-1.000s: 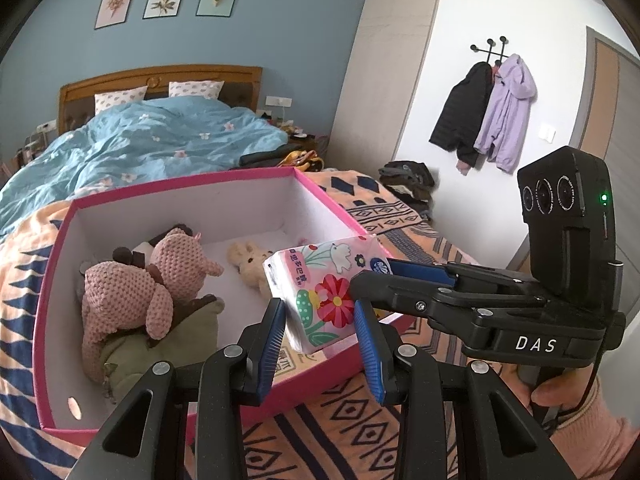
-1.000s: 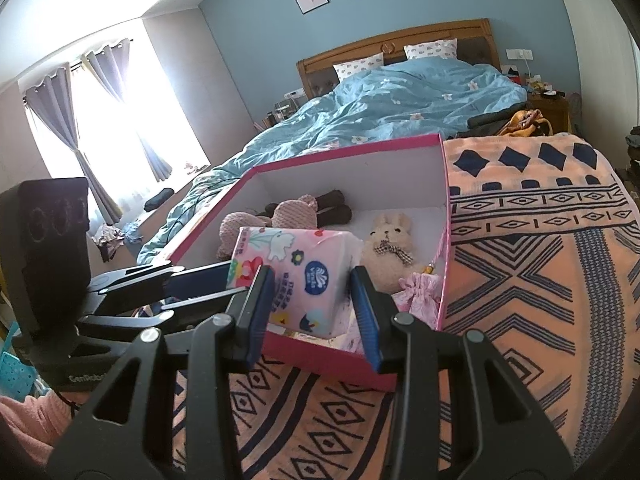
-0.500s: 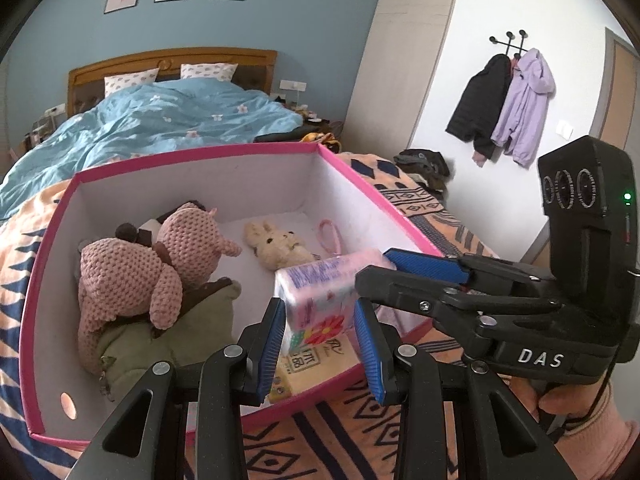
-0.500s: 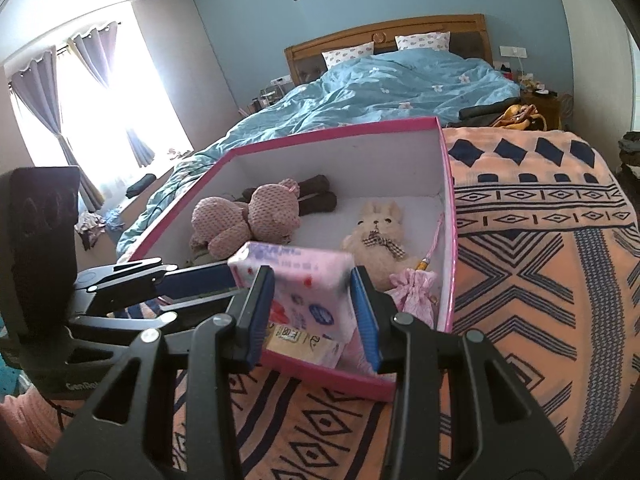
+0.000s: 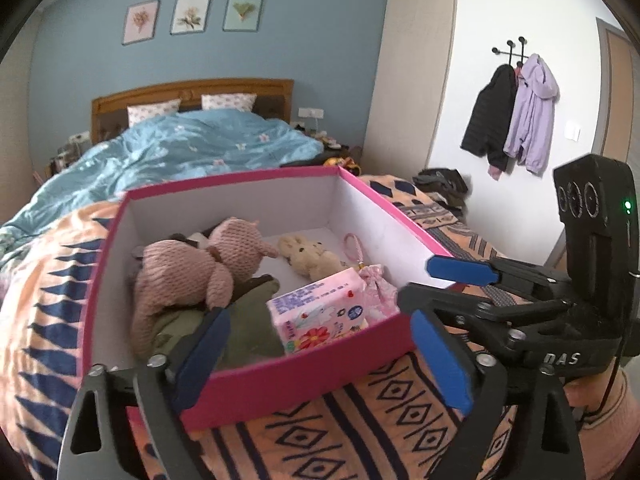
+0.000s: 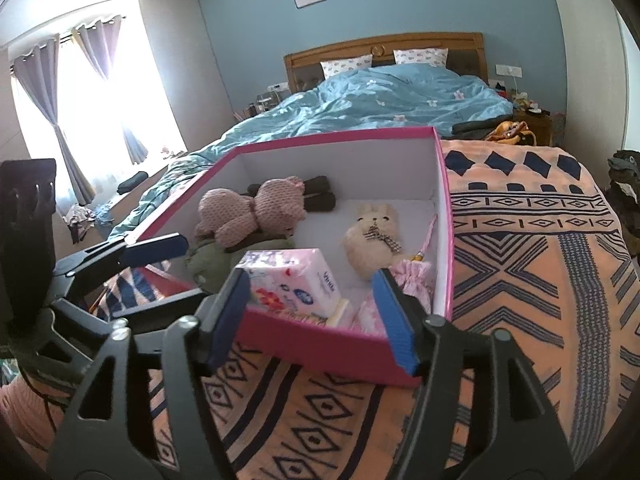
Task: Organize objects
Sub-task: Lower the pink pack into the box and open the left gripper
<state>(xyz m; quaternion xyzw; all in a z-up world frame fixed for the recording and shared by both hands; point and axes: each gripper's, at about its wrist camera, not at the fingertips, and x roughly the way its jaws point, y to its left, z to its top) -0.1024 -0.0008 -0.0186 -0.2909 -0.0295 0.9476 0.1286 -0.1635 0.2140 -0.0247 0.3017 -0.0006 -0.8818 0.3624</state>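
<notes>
A pink flowered tissue pack (image 5: 320, 318) (image 6: 294, 282) lies inside the pink box (image 5: 296, 384) (image 6: 332, 350) at its near wall. The box also holds a pink knitted bear (image 5: 192, 268) (image 6: 256, 210), a cream bunny (image 5: 308, 258) (image 6: 374, 236), a green cloth (image 5: 244, 320) and a pink pouch (image 6: 414, 276). My left gripper (image 5: 320, 360) is open and empty, just outside the box's near wall. My right gripper (image 6: 316, 316) is open and empty at the same wall; it also shows in the left wrist view (image 5: 440, 292).
The box sits on an orange and navy patterned blanket (image 6: 520, 260) at the foot of a bed with a blue duvet (image 6: 380, 100). Coats (image 5: 512, 116) hang on the right wall. A bright curtained window (image 6: 92, 120) is at the left.
Both grippers held the tissue pack between them over the box, lowered it in, then opened and drew back. The pack now rests in the box.
</notes>
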